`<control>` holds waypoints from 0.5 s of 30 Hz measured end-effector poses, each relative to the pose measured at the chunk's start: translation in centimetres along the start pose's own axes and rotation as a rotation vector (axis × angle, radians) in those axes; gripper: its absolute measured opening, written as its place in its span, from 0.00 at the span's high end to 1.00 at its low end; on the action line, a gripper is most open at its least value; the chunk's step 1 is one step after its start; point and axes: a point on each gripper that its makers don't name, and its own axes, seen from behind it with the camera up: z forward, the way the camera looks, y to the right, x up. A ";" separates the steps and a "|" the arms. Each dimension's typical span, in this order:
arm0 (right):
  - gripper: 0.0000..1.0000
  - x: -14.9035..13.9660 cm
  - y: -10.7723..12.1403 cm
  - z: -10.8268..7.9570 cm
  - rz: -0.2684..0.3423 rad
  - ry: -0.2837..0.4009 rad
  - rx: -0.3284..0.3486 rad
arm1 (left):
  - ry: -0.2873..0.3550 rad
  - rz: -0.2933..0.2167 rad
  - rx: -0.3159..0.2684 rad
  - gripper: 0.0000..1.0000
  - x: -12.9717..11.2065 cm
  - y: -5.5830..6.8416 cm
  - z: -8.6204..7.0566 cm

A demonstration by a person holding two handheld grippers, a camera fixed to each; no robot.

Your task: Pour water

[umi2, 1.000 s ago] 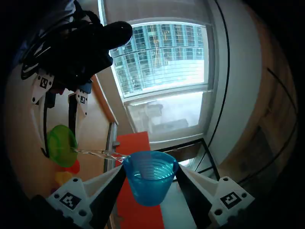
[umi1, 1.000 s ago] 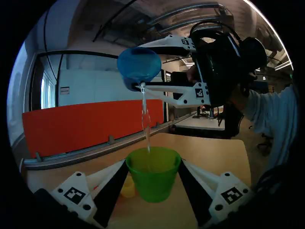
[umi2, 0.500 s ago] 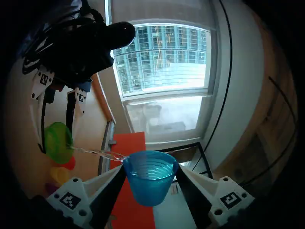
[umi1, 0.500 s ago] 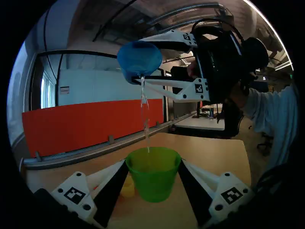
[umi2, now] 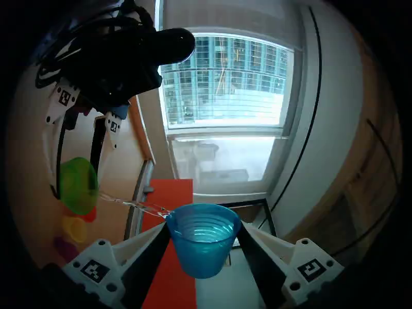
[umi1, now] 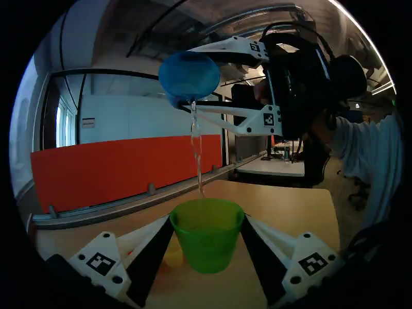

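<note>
The left gripper (umi1: 206, 220) sits at the bottom centre of the left gripper view, its two fingers pressed against the sides of the green cup (umi1: 207, 247), which stands upright between them just above the pale wooden table (umi1: 288, 206). The right gripper (umi2: 203, 229), at the bottom centre of the right gripper view, is likewise clamped on the blue cup (umi2: 202, 250), one finger on each side. In the left gripper view the blue cup hangs in the upper middle of the frame, tipped over with its mouth turned toward the camera. A thin, wavering stream of water (umi1: 196, 149) falls from its lower lip straight down into the mouth of the green cup below. The pour is therefore under way and, by the look of it, not finished, since water is running between the two cups. How much remains in the blue cup cannot be told, and the level in the green cup is also hard to read through its wall. What seems left is to let the stream run out, turn the blue cup upright and set both cups down. A small yellow cup (umi1: 172, 256) stands on the table at lower left, just beside the green one.
</note>
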 end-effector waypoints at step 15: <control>0.09 1.1 0.7 0.5 -0.115 0.010 -0.017 | 0.003 0.000 0.003 0.13 0.2 0.0 0.0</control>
